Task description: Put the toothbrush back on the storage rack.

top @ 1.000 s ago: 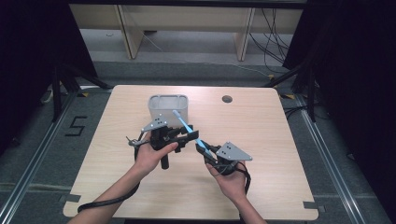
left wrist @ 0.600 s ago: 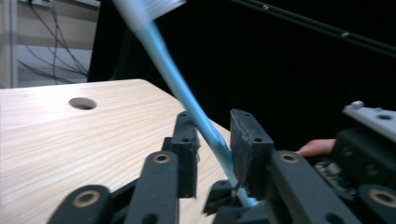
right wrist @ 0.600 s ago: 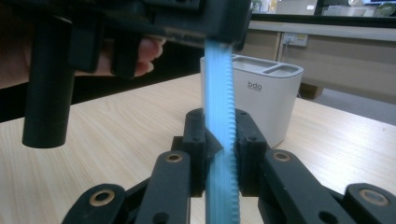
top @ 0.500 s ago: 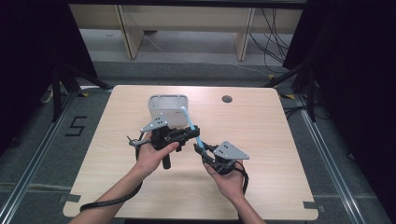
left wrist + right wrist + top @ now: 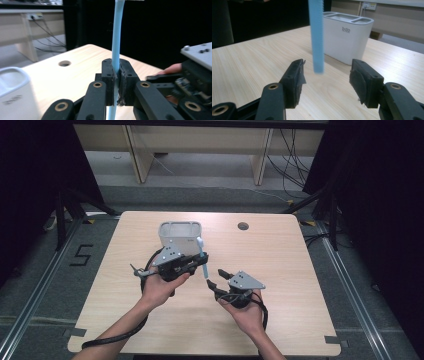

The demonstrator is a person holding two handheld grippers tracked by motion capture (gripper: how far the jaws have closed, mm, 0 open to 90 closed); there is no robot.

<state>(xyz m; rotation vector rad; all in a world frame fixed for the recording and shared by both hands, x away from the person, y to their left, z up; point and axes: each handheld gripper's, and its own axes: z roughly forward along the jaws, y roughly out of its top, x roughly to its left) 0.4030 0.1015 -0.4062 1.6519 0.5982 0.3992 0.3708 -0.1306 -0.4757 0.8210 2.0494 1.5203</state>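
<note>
Holder (image 5: 180, 236) behind both grippers — toothbrush (image 5: 202, 257) between.

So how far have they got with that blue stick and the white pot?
Done: the left claw is shut on the blue toothbrush and holds it upright off the table. In hand: it hangs beside the white holder, with the right claw open just below its handle end. Left, probably: getting the toothbrush into the holder; nothing blue stands in it yet.

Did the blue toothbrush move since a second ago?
Yes. In the high view the blue toothbrush, clamped in the left gripper, has swung from slanting to nearly upright, its head now beside the white holder, which stayed put.
</note>
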